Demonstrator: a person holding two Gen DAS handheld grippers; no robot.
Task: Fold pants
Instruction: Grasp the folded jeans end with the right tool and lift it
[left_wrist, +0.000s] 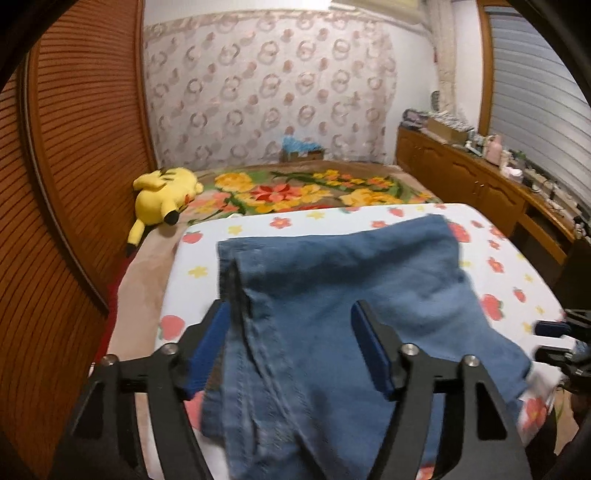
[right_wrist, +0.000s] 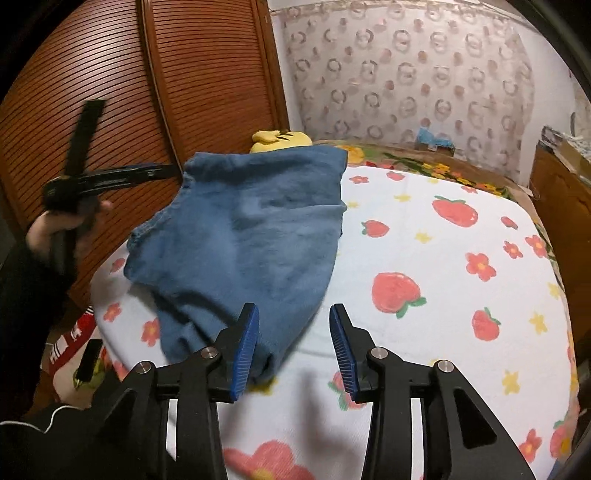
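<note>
Blue denim pants (left_wrist: 332, 295) lie folded on a white strawberry-print sheet (left_wrist: 491, 258); they also show in the right wrist view (right_wrist: 251, 236). My left gripper (left_wrist: 291, 317) is open, low over the near part of the pants, with a seamed leg edge running between its blue pads. My right gripper (right_wrist: 293, 325) is open and empty, just above the near edge of the pants. The left gripper also shows in the right wrist view (right_wrist: 110, 173), held in a hand at the pants' far left. The right gripper shows at the right edge of the left wrist view (left_wrist: 554, 339).
A yellow plush toy (left_wrist: 166, 195) lies on the floral blanket (left_wrist: 295, 188) beyond the sheet. Slatted wooden doors (left_wrist: 74, 147) stand on the left. A wooden cabinet (left_wrist: 480, 177) with clutter runs along the right. The sheet (right_wrist: 443, 258) spreads to the right of the pants.
</note>
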